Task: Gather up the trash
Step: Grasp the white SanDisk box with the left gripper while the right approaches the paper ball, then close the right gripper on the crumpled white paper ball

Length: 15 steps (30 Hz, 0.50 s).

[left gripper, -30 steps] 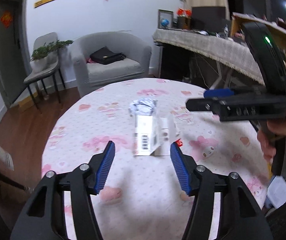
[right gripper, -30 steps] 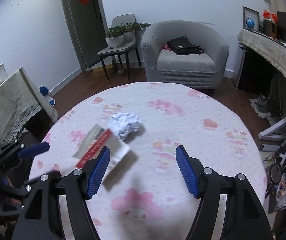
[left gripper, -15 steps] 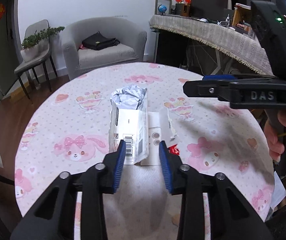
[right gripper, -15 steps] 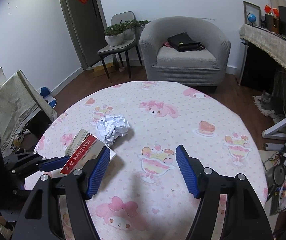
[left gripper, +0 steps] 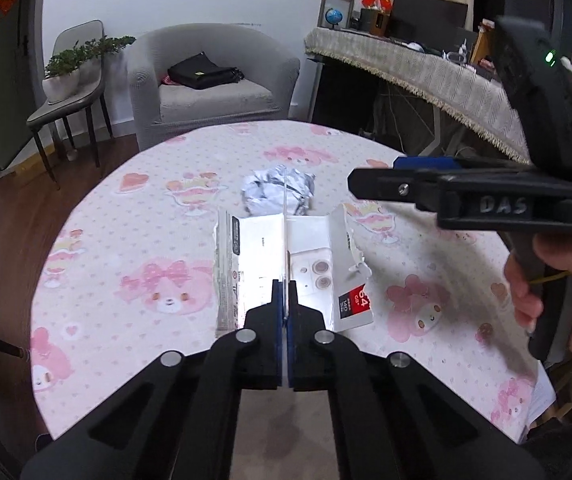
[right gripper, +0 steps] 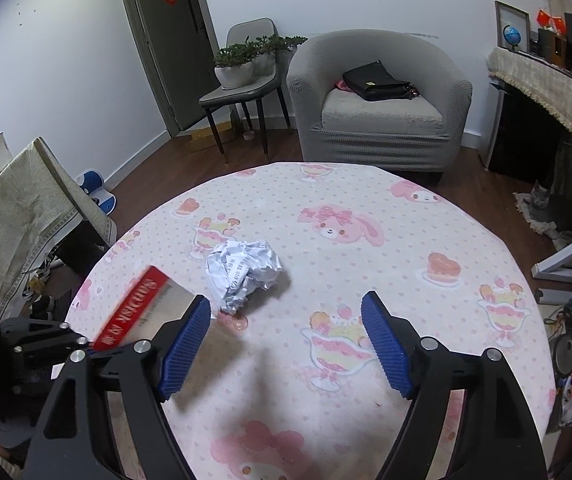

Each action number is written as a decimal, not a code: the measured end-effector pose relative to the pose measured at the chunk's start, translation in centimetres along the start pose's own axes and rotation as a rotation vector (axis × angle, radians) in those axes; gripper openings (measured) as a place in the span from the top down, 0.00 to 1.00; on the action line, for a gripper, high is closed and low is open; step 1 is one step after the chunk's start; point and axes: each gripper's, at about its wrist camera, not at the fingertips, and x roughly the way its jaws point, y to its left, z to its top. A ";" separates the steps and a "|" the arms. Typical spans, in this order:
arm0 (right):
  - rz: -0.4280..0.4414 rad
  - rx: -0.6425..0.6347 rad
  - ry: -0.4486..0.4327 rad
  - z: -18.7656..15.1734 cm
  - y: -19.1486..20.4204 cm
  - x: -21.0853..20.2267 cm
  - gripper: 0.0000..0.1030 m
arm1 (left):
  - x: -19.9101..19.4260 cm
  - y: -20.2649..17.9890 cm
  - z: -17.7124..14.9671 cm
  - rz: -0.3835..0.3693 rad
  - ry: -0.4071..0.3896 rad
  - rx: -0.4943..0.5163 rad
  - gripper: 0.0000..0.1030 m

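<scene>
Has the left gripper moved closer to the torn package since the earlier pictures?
Yes. The left gripper advanced toward the crumpled paper ball and is now shut on the torn package.

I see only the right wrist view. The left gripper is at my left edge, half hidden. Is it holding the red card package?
Observer: Yes. The left gripper is shut on the package, pinching a thin upright edge.
Operator: Is the package whole?
Observer: No, it is torn open, with ragged edges and white inside.
Operator: Who holds my right gripper?
Observer: A hand, seen in the left view; its jaws are opening, empty, near the paper ball.
</scene>
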 end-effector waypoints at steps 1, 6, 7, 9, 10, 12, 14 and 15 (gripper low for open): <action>-0.002 0.003 0.003 0.1 0.1 0.2 0.24 | -0.5 0.4 0.0 -0.001 -0.007 -0.007 0.98; 0.002 -0.004 0.015 0.5 1.3 1.3 0.24 | -1.9 1.9 -0.5 0.042 -0.022 -0.001 0.98; 0.001 -0.009 0.021 0.6 1.6 1.7 0.24 | -2.3 2.6 -0.7 0.047 -0.027 -0.010 0.98; 0.000 -0.014 0.032 0.6 2.1 2.4 0.24 | -2.9 3.5 -0.8 0.049 -0.034 -0.028 0.98; -0.002 -0.018 0.041 0.6 2.4 2.8 0.24 | -3.2 4.3 -0.8 0.051 -0.041 -0.046 0.98; -0.006 -0.032 0.057 0.6 3.0 3.5 0.23 | -3.6 5.0 -0.9 0.056 -0.047 -0.065 0.98; -0.010 -0.039 0.068 0.8 3.4 4.1 0.24 | -4.2 6.0 -1.0 0.063 -0.052 -0.084 0.98; -0.017 -0.041 0.075 0.8 3.6 4.6 0.24 | -4.4 6.3 -1.1 0.063 -0.056 -0.090 0.98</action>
